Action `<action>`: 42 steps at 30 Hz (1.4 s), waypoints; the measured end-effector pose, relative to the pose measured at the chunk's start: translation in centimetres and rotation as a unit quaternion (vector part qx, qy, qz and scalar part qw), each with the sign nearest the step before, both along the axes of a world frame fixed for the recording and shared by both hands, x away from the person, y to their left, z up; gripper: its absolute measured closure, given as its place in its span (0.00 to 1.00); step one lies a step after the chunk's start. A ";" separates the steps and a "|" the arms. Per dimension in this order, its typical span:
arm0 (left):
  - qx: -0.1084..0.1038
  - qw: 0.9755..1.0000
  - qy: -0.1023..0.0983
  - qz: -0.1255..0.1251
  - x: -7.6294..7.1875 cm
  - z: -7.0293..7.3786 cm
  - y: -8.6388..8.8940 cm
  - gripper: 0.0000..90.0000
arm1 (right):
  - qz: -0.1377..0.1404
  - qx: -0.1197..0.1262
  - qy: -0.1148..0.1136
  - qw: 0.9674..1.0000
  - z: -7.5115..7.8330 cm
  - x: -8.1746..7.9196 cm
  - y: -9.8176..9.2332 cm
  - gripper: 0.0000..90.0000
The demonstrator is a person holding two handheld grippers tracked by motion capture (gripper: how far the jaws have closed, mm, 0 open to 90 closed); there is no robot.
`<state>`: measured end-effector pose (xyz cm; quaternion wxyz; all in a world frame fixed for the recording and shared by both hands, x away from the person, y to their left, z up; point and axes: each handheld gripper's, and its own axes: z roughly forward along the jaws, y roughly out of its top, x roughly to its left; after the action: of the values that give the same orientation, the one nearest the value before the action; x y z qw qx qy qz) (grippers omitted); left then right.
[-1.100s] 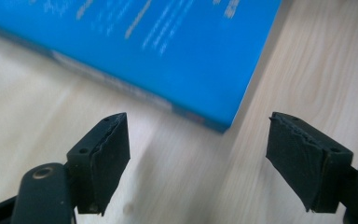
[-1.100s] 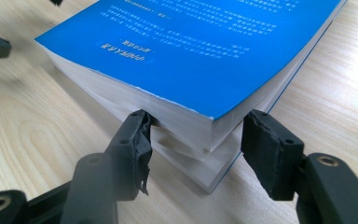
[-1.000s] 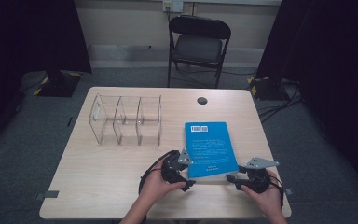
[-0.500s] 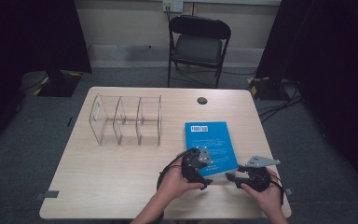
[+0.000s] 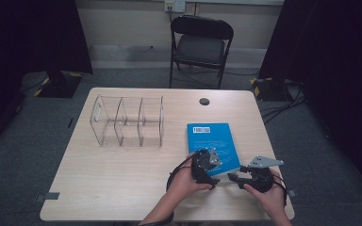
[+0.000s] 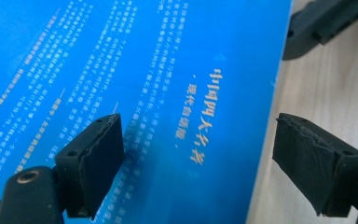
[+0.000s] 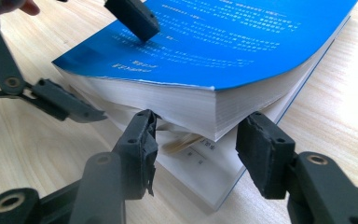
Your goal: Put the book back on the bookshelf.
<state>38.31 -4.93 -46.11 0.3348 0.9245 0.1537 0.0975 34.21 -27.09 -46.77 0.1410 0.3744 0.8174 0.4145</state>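
A blue book (image 5: 208,139) lies on the wooden table (image 5: 122,183), right of centre. My left gripper (image 5: 213,175) is open and straddles the book's near edge. In the left gripper view one pad (image 6: 98,154) rests on the blue cover (image 6: 121,70) and the other pad (image 6: 314,163) hangs over bare wood. My right gripper (image 5: 233,178) sits at the book's near right corner. Its jaws have just been closing, and its pads (image 7: 142,140) now pinch the corner of the page block (image 7: 186,107). That block stands raised off the back cover, which stays flat on the table.
A clear divided rack (image 5: 127,120) stands at the back left of the table. A small black round cap (image 5: 204,101) sits near the far edge. A black folding chair (image 5: 200,44) stands behind the table. Dark curtains hang on both sides.
My left gripper has moved right, from beside the book onto its near edge. My right gripper has stayed at the book's near right corner.
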 end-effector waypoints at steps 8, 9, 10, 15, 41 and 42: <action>0.012 1.000 -0.018 0.002 0.2 -0.3 -0.9 0.17 | 0.000 0.005 0.001 1.000 0.0 0.0 -0.1 0.53; 0.014 1.000 -0.022 0.003 0.1 -0.3 -0.9 0.17 | 0.000 0.006 0.000 1.000 0.0 0.0 -0.1 0.53; 0.013 1.000 -0.024 0.006 0.1 -0.4 -1.0 0.17 | 0.000 0.006 -0.002 1.000 0.0 0.0 0.0 0.53; 0.026 0.999 -0.028 0.010 0.2 -0.3 -1.5 0.18 | -0.003 0.008 -0.003 1.000 0.0 0.0 0.0 0.53; 0.018 1.000 -0.012 0.007 0.6 0.3 -0.9 0.33 | -0.024 0.015 0.018 0.999 -1.2 0.1 -2.2 0.43; 0.020 1.000 -0.012 0.006 0.6 0.3 -0.9 0.34 | -0.029 0.016 0.018 0.999 -1.3 0.2 -2.2 0.43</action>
<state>38.91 -5.82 -45.77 0.3171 0.9289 0.1538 0.1136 34.39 -29.25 -48.05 0.1319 0.4075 0.8022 0.4160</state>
